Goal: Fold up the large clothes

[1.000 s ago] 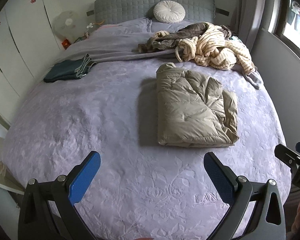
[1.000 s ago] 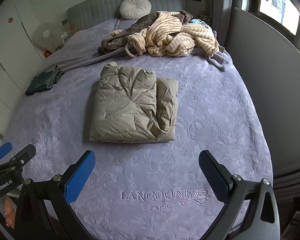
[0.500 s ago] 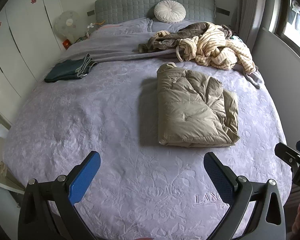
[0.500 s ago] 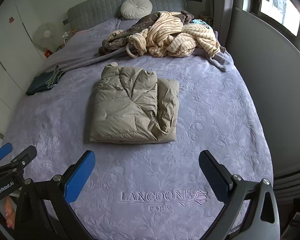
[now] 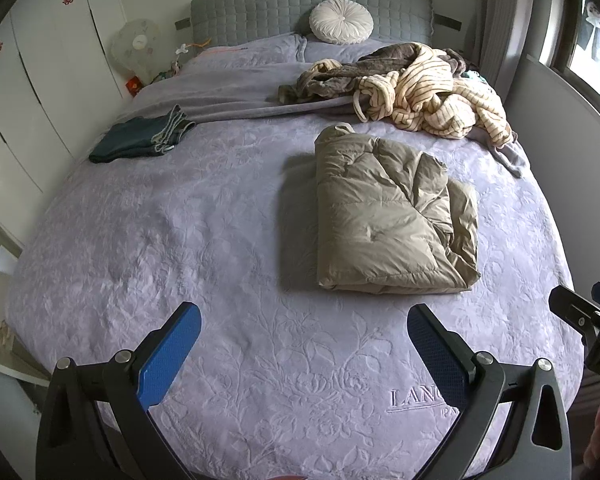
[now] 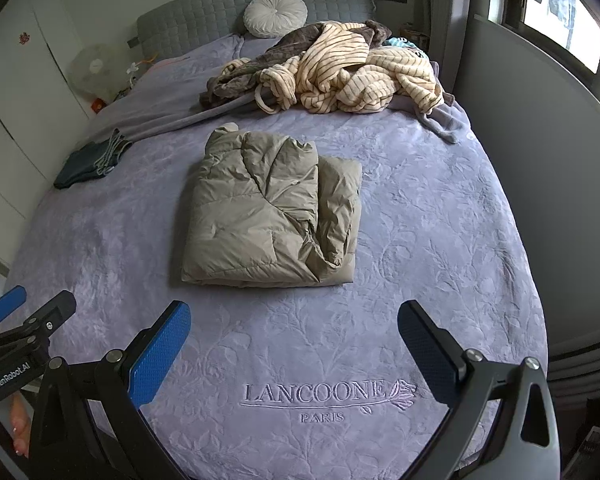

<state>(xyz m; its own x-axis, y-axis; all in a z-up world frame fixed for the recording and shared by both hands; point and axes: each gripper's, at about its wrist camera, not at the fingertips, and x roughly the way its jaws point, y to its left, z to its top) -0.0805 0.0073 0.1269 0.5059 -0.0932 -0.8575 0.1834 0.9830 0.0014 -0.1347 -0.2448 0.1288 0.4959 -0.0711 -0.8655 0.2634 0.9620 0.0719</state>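
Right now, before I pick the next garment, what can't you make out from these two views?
- Heap of striped and brown clothes: tangled; separate garments indistinguishable, both views.
- Folded puffer jacket: underside hidden by its own top layers.
- Dark folded garment: too small to identify.
- Embroidered lettering: cut off by the left gripper.

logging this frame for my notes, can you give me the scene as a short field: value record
surface: bed with a lilac embossed cover
folded item: khaki puffer jacket, folded into a neat rectangle mid-bed
unfolded pile: striped cream robe heaped with a brown garment near the headboard
other folded item: dark jeans at the bed's left edge
left gripper: open, holding nothing, above the foot of the bed
right gripper: open, holding nothing
pillow: round white cushion against the headboard
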